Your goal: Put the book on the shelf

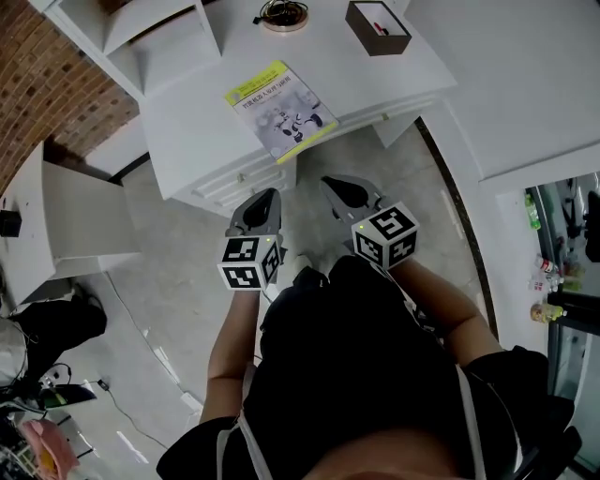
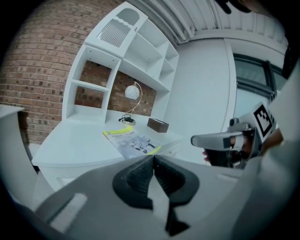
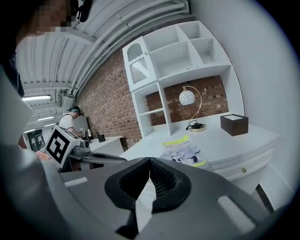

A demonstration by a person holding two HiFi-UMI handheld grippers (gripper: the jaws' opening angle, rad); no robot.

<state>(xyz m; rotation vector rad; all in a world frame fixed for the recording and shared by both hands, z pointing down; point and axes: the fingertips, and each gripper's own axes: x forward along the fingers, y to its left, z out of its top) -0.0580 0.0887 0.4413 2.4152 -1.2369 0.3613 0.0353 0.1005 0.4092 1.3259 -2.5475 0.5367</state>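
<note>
The book (image 1: 280, 109), with a yellow-edged cover, lies flat near the front edge of the white desk (image 1: 187, 122). It also shows in the left gripper view (image 2: 131, 140) and the right gripper view (image 3: 183, 152). The white shelf unit (image 1: 141, 37) stands at the desk's back left, with open compartments (image 2: 126, 61) (image 3: 178, 70). My left gripper (image 1: 265, 202) and right gripper (image 1: 337, 187) hover side by side in front of the desk, short of the book. Both are shut with nothing between their jaws (image 2: 153, 161) (image 3: 150, 164).
A dark brown box (image 1: 378, 26) sits at the desk's back right, and a globe lamp (image 3: 190, 97) with its round base (image 1: 284, 16) stands beside the shelf. Drawers (image 1: 244, 178) face me. A second white desk (image 1: 56, 225) is at left; a person (image 3: 70, 119) stands far off.
</note>
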